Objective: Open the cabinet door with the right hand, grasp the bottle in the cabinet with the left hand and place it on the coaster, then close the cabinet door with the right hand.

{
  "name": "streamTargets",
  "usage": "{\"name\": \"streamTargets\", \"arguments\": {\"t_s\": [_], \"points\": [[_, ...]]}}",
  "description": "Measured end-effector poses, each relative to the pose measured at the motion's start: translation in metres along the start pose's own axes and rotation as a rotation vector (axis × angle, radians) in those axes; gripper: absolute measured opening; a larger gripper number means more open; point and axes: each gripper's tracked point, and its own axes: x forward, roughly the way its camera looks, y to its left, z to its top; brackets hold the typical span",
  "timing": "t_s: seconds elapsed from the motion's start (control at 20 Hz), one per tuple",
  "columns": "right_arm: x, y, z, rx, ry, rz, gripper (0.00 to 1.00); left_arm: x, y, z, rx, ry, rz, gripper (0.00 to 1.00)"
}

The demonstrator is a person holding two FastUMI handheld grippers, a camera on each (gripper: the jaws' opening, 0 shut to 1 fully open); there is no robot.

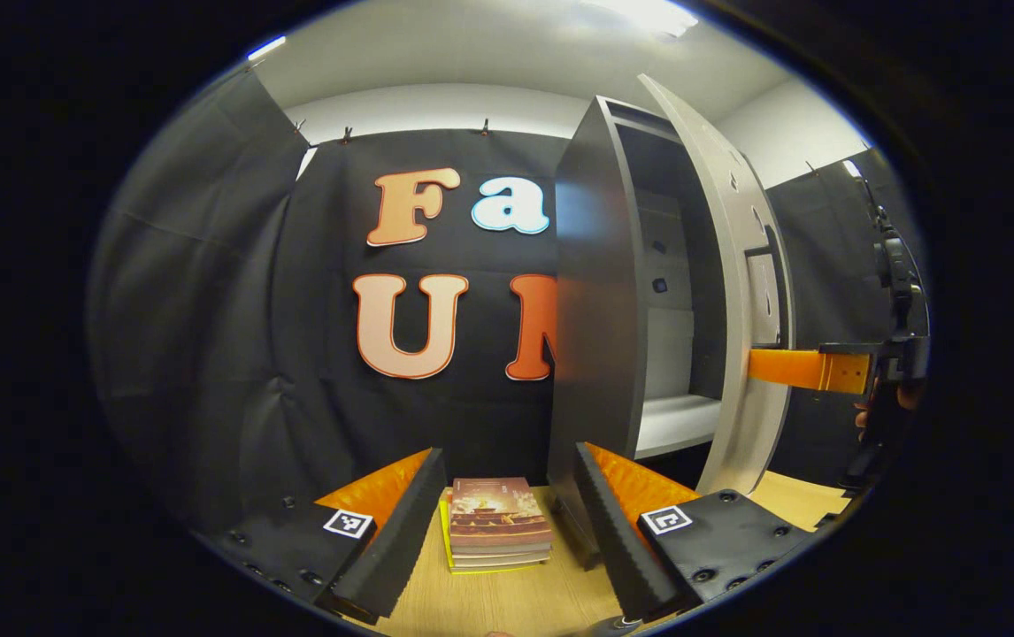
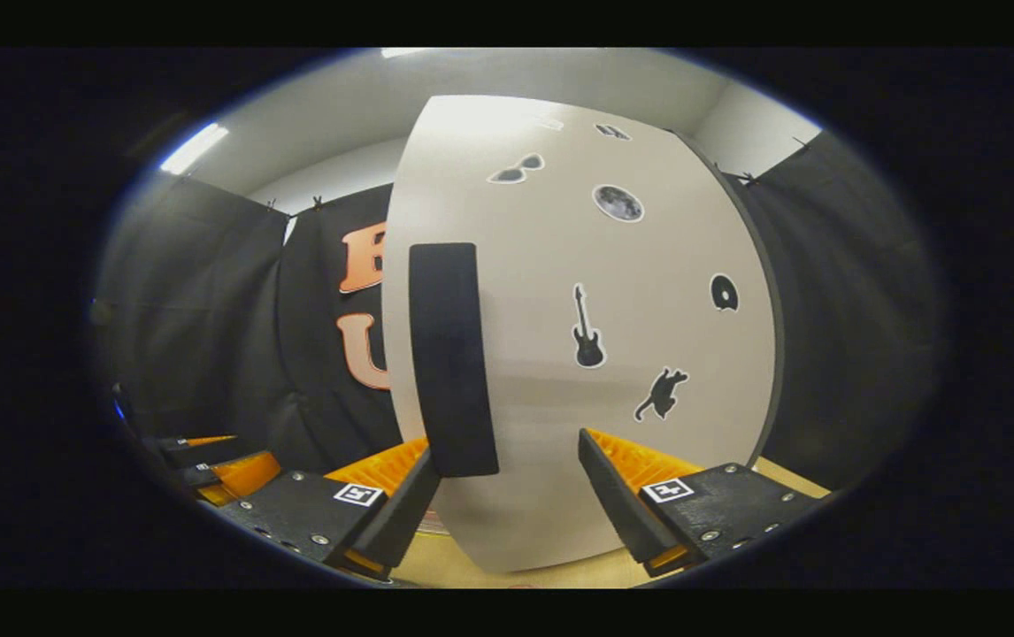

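— So how far along is it?
— Cabinet door (image 2: 595,354) stands partly open; right gripper (image 2: 507,495) spread beside its handle (image 2: 452,358), gripping nothing. Left gripper (image 1: 507,531) open, empty, above books (image 1: 498,524)
— Bottle?
— Can't tell; none seen on the shelf (image 1: 679,420). Gap looks narrow

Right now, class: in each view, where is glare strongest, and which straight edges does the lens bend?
Left gripper view: ceiling light blows out at the top; the cabinet door bows into a curve. Right gripper view: glare washes the door's top, its side edges bulge outward, and a ceiling light streaks upper left.
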Motion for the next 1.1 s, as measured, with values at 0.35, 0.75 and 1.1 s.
{"name": "streamTargets", "arguments": {"t_s": [0.35, 0.75, 1.1], "points": [[0.031, 0.002, -0.013, 0.038, -0.004, 0.058, 0.93, 0.001, 0.010, -0.006, 0.018, 0.020, 0.075, 0.95], [0.045, 0.003, -0.019, 0.011, -0.022, 0.083, 0.94, -0.001, 0.019, -0.015, 0.017, 0.048, 0.160, 0.95], [0.055, 0.000, -0.025, 0.016, -0.027, 0.114, 0.94, -0.001, 0.017, -0.008, 0.017, 0.035, 0.195, 0.95]]}}
